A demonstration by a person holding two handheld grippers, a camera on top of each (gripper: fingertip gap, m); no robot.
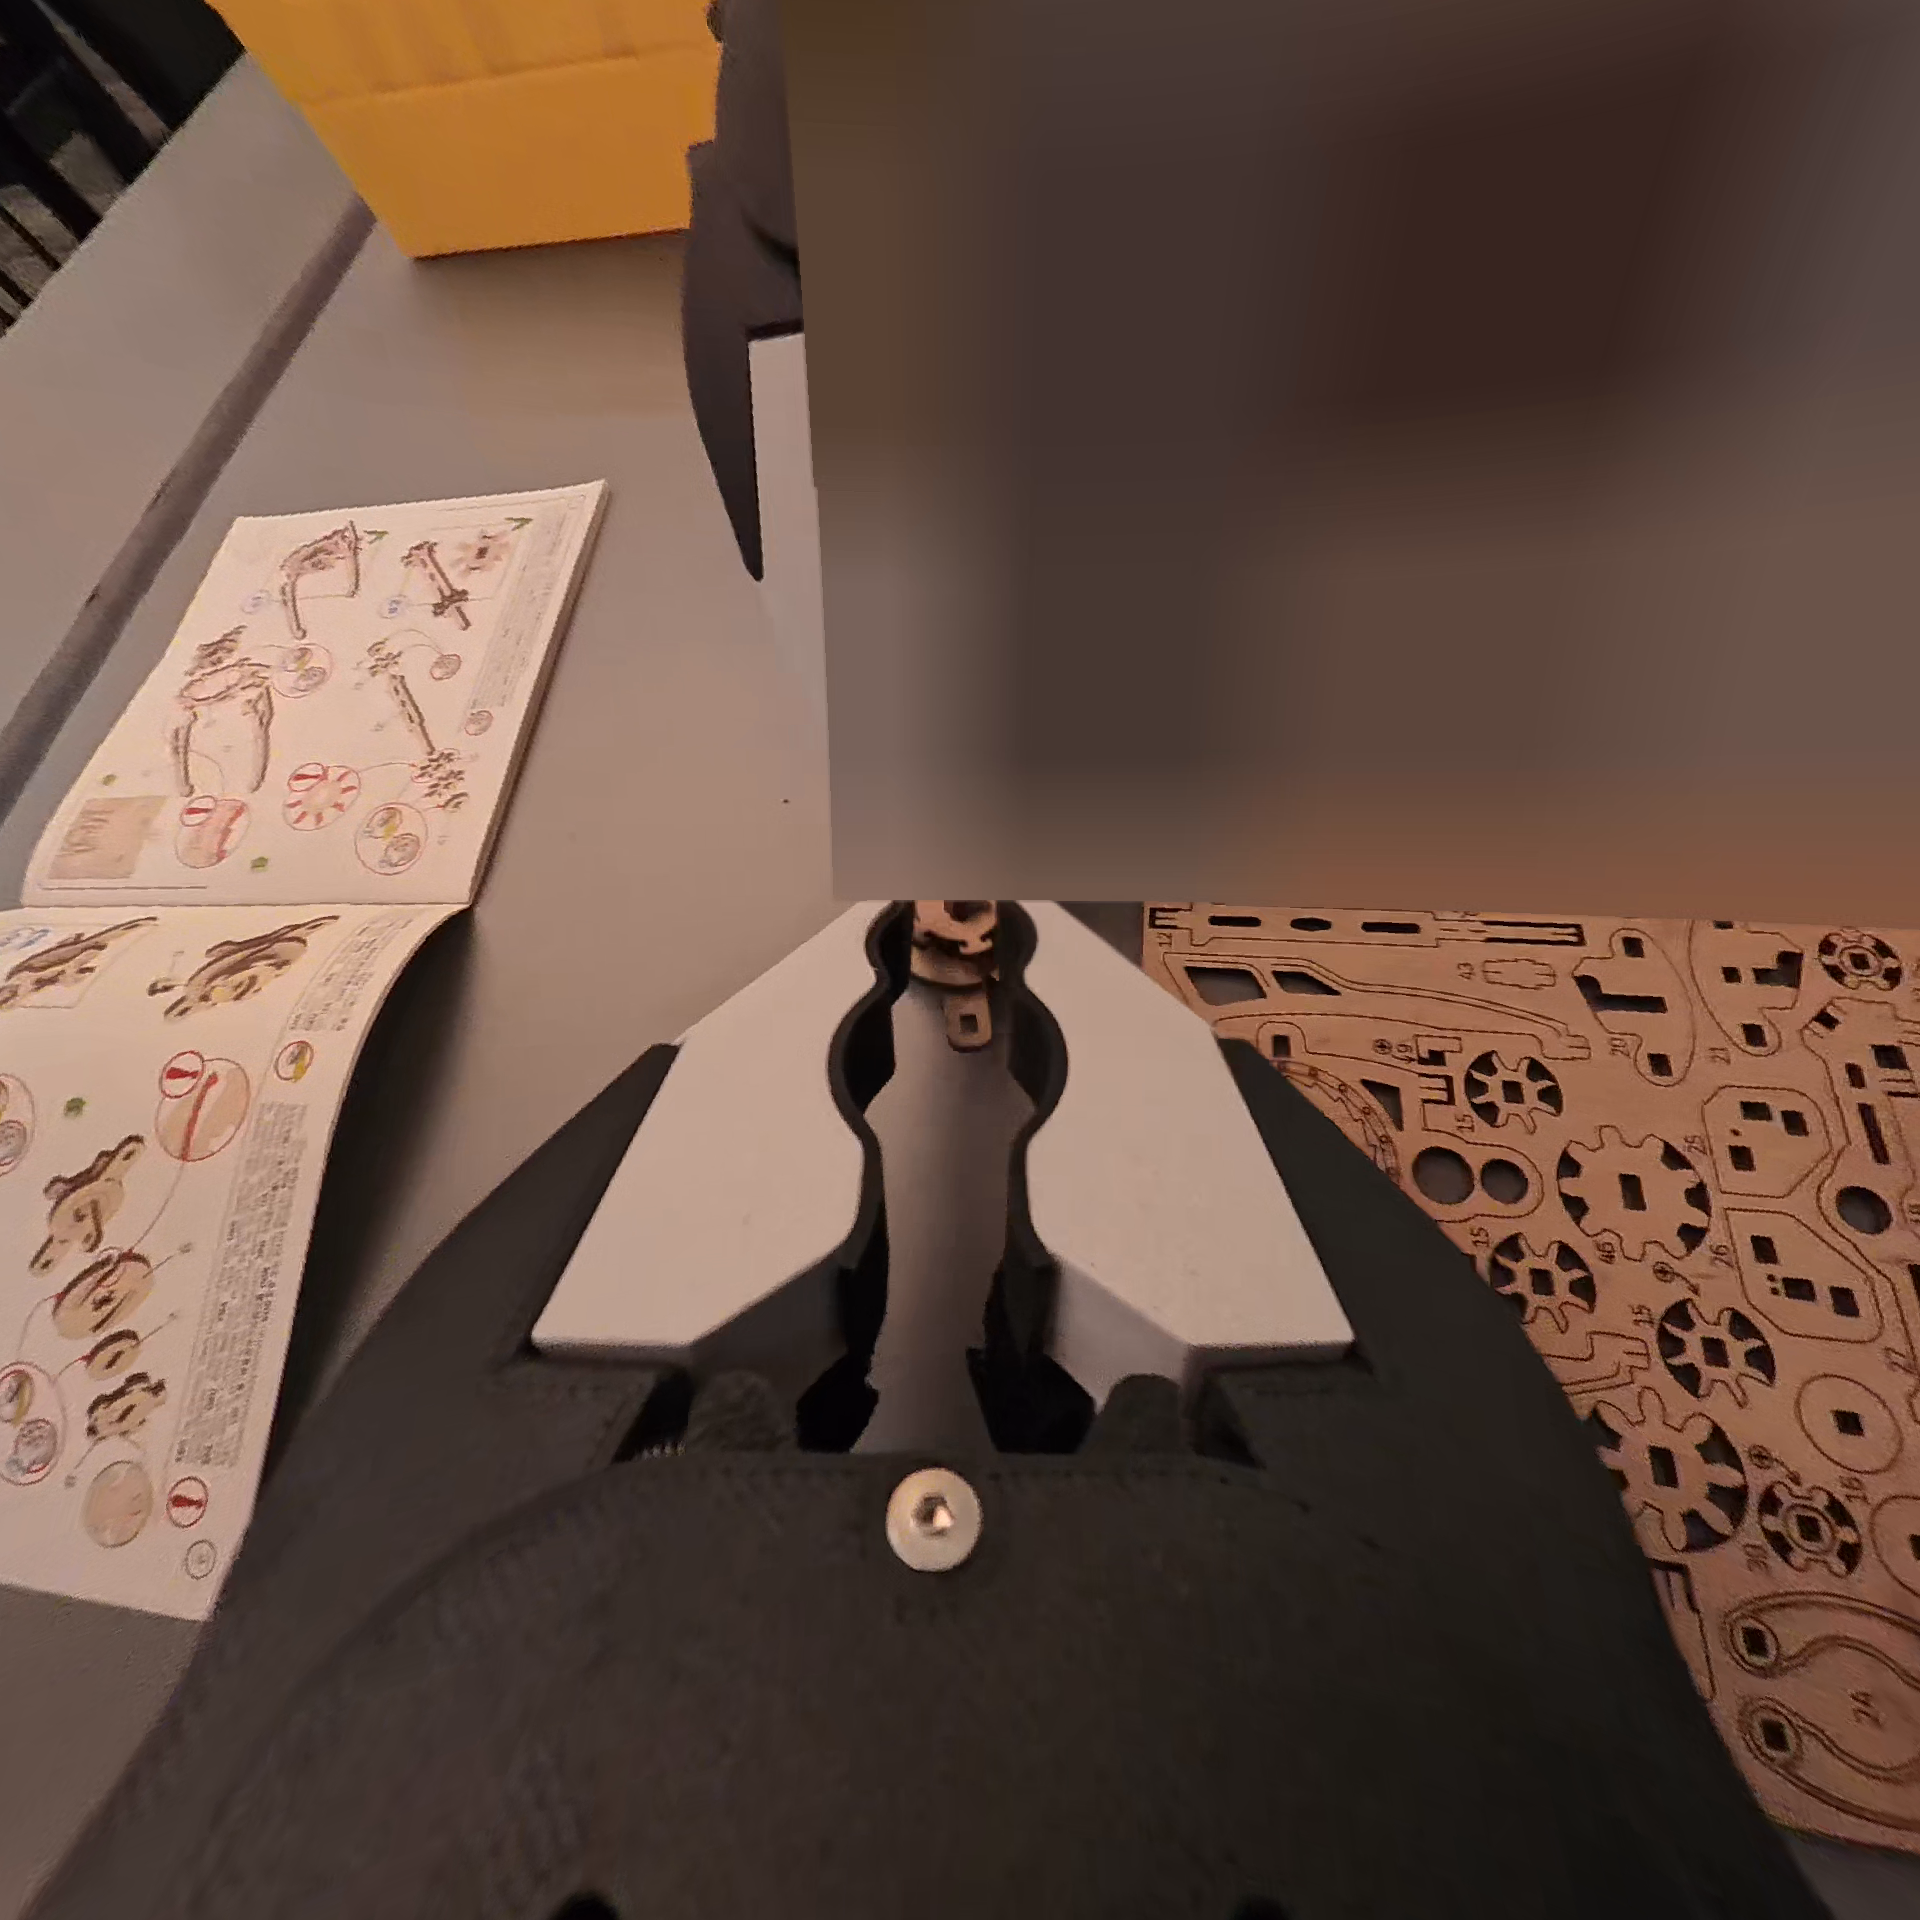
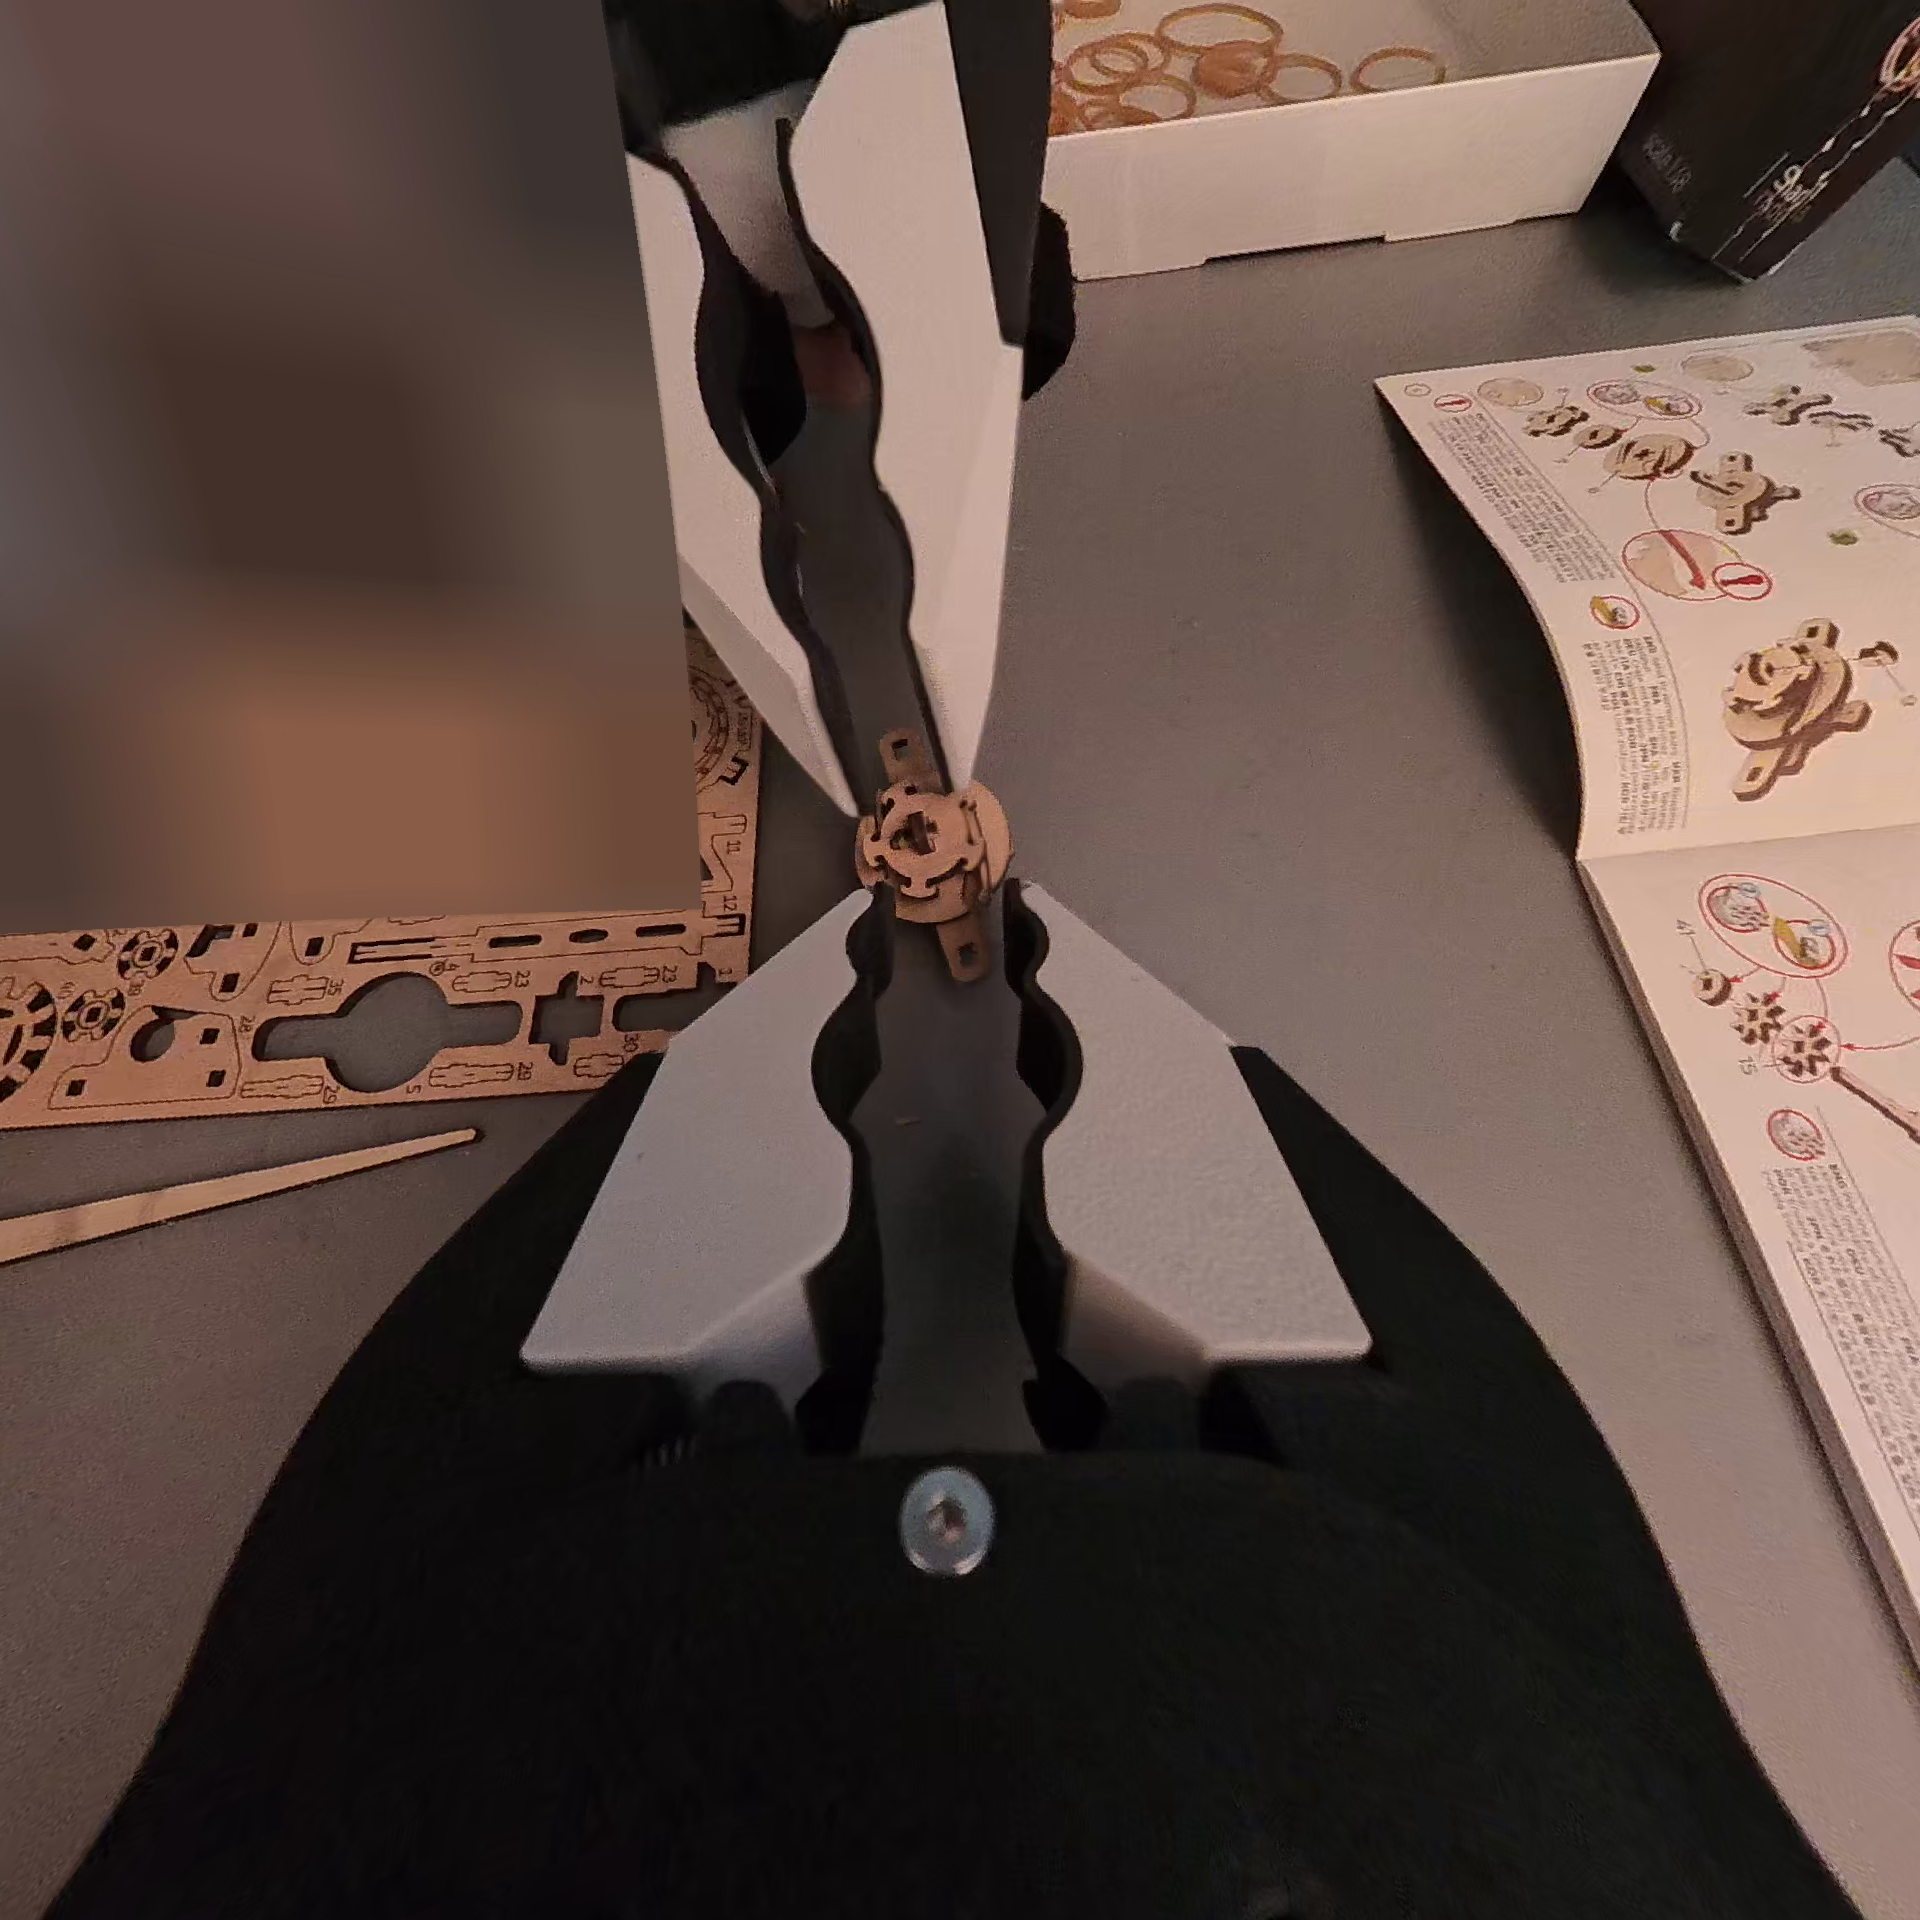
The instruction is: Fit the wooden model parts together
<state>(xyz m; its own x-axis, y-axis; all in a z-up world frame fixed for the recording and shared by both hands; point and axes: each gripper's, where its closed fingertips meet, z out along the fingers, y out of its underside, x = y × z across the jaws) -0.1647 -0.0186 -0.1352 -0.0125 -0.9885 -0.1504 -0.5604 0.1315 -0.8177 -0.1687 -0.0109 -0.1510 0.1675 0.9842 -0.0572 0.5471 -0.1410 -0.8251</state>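
Note:
A small round wooden gear assembly (image 2: 930,854) with a slotted tab is held above the grey table between two grippers that meet tip to tip. My right gripper (image 2: 945,902) comes from below in the right wrist view and is shut on its near side. My left gripper (image 2: 914,798) reaches in from the far side and is shut on its other side. In the left wrist view the left gripper (image 1: 951,923) pinches the same assembly (image 1: 961,997), whose upper part is hidden by a blurred patch.
A laser-cut wooden parts sheet (image 1: 1558,1195) lies right of the left gripper and also shows in the right wrist view (image 2: 364,997). An open instruction booklet (image 1: 260,831) (image 2: 1714,727), a thin wooden stick (image 2: 208,1184), a yellow box (image 1: 499,125), a white box of wooden rings (image 2: 1299,177) and a dark box (image 2: 1787,135) are on the table. The grippers are tip to tip, or close to it.

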